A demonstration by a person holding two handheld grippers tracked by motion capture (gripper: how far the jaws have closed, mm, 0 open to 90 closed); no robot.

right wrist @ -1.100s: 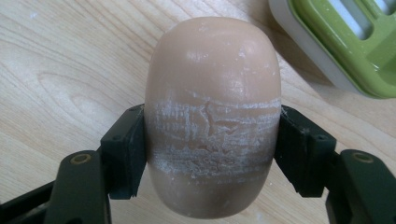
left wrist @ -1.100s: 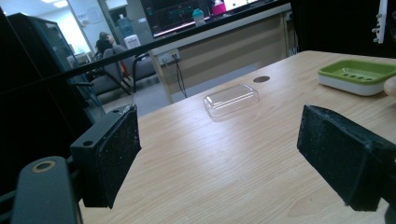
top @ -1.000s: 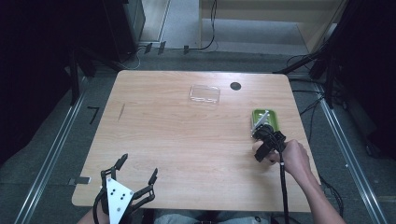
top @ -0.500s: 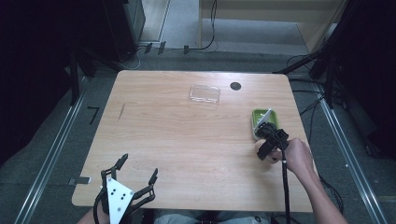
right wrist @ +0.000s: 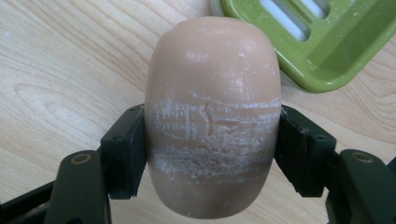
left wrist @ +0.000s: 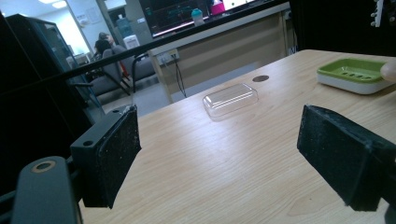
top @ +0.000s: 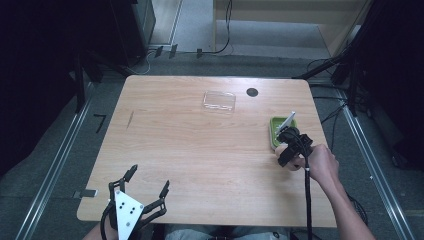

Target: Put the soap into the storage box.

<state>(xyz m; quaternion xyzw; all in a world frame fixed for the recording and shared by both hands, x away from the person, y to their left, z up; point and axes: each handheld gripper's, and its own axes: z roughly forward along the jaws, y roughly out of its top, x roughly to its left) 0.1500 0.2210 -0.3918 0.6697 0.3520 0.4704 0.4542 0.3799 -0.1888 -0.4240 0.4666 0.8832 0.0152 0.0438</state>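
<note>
From the high view, the right gripper (top: 289, 145) sat clamped just short of the green plastic soap dish (top: 279, 131); the left gripper (top: 145, 182) gaped, well apart. In the left gripper view, a clear plastic lid (left wrist: 230, 99) lay ahead of its spread jaws. In the right gripper view, both pads squeezed a smooth beige oval soap bar (right wrist: 213, 114), the dish just beyond.

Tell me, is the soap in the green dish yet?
Out. The soap sits clamped in the right gripper, beside the empty green dish.
</note>
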